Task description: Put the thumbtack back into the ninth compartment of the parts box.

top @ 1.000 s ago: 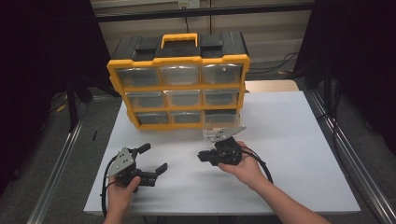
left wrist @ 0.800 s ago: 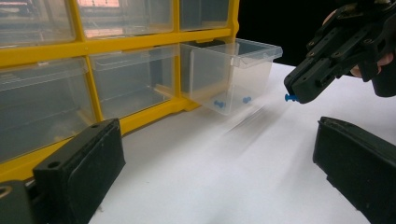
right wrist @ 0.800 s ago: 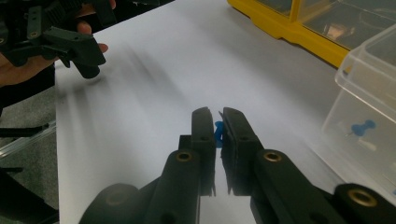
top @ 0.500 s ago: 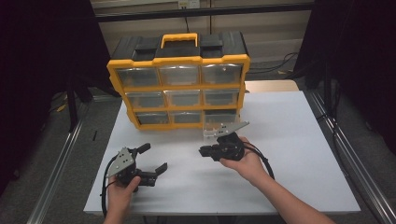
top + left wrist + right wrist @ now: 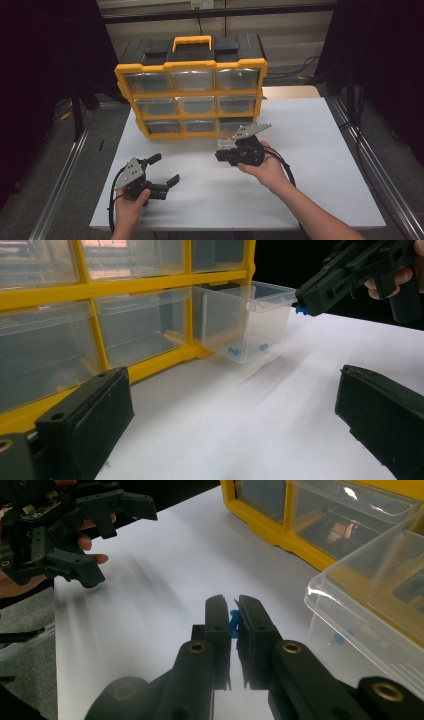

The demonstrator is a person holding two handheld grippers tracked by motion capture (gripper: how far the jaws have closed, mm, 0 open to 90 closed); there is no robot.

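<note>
The yellow organizer [image 5: 192, 95] stands beyond my hand-held grippers on the counter [image 5: 320, 150]. Its clear drawer [image 5: 247, 320] sits pulled out just beside my right hand-held gripper [image 5: 234, 615], which pinches a blue pin [image 5: 234, 620]. I should centre it over the drawer before releasing. My left hand-held gripper [image 5: 162, 170] rests spread.

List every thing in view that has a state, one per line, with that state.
Organizer: upright on the table, handle on top.
Bottom-right drawer: pulled out, open, a few blue bits on its floor.
Other drawers: pushed in.
Left gripper: jaws wide open, holding nothing.
Right gripper: jaws shut on a blue bit, beside the pulled-out drawer.
</note>
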